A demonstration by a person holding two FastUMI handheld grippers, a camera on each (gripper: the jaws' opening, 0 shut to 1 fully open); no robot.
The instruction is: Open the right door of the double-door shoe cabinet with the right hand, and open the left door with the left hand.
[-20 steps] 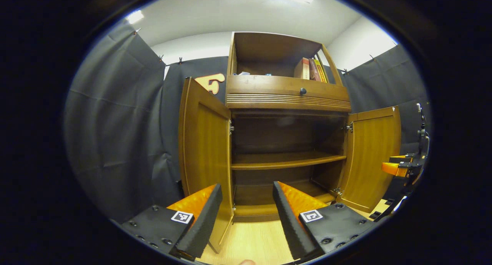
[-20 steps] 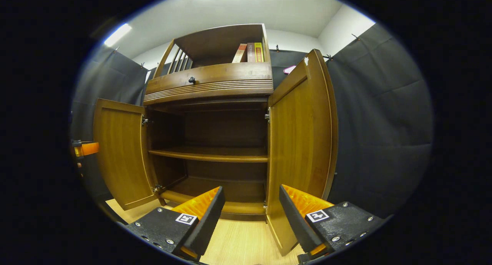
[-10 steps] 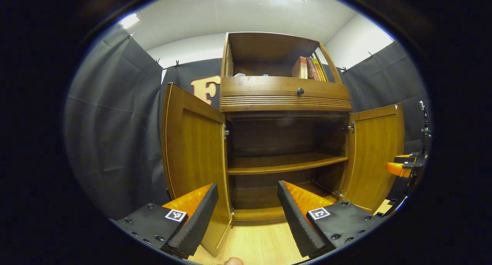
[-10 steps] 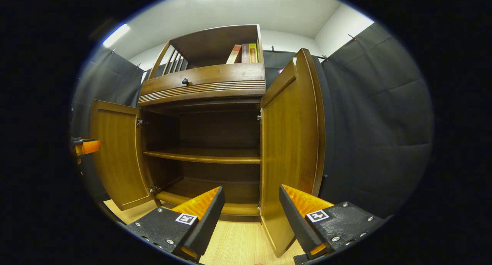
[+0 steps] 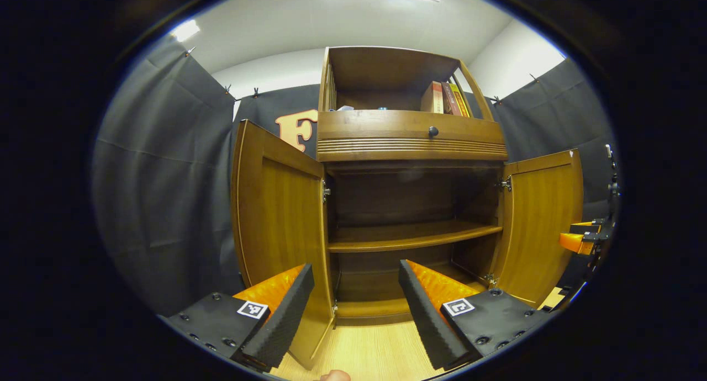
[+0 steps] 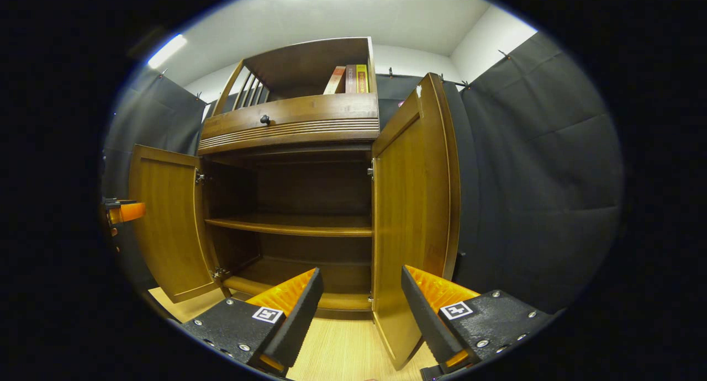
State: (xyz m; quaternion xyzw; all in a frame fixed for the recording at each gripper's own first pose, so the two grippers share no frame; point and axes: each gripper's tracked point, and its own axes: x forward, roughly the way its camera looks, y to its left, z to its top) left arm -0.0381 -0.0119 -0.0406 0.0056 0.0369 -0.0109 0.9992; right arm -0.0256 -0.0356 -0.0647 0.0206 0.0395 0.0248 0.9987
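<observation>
Wooden shoe cabinet point(image 5: 411, 143) stands ahead, left door point(image 5: 276, 226) and right door point(image 6: 411, 215) both swung wide, shelves exposed. Left gripper point(image 5: 353, 309) fingers spread, holding nothing, near the left door's edge, probably not touching. Right gripper point(image 6: 359, 309) fingers spread too, empty. Task looks done; nothing left but backing off.

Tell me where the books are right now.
The books stand in the open top compartment of the shoe cabinet, at its right end, above the drawer knob; the right gripper view shows them there too.
</observation>
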